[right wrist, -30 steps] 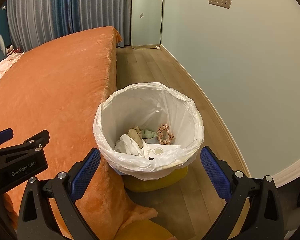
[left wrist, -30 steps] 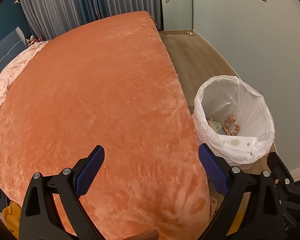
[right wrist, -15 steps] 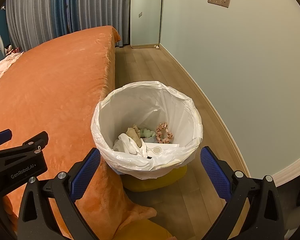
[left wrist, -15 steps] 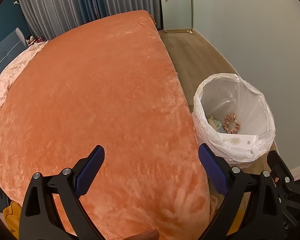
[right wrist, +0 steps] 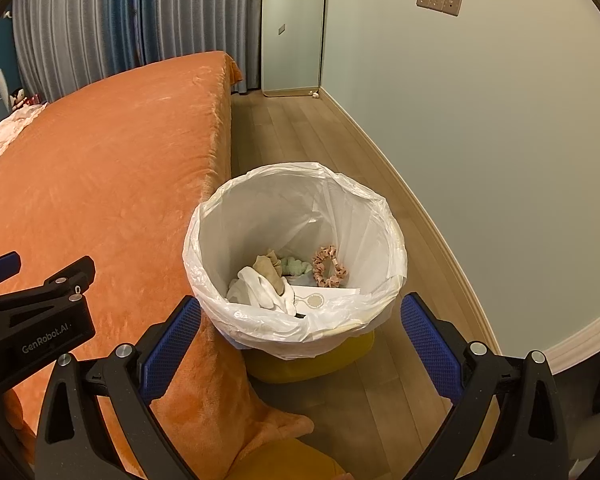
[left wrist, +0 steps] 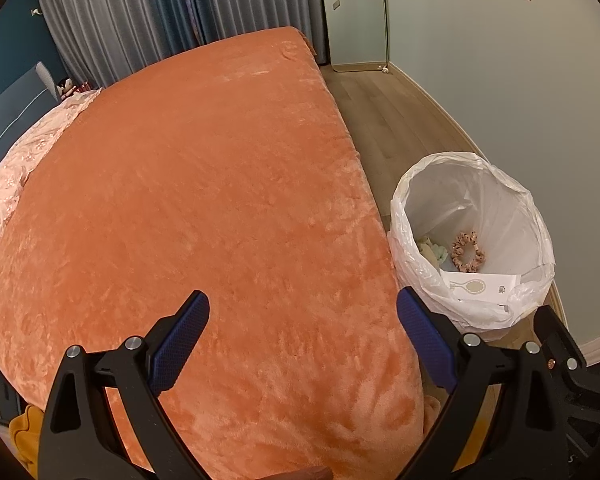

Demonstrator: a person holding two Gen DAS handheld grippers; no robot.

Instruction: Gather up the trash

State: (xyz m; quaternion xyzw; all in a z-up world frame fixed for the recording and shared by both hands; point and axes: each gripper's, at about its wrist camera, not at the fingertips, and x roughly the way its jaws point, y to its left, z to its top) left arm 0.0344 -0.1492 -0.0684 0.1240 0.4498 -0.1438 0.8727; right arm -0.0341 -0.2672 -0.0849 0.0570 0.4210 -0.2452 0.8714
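left hand-held gripper [left wrist: 302, 322]: held spread apart, empty, over orange plush bed [left wrist: 188, 184] | right hand-held gripper [right wrist: 300, 326]: held spread apart, empty, above white-bag-lined round trash bin [right wrist: 296, 330] | pink fabric scrunchie [right wrist: 329, 268] seen inside bin

Warm, even room light fills both views, soft and fairly dim, with faint shadow on the floor [right wrist: 340, 392] below the right tool. Straight lines bow strongly near the black circular edges. Focus is sharp throughout, without glare.
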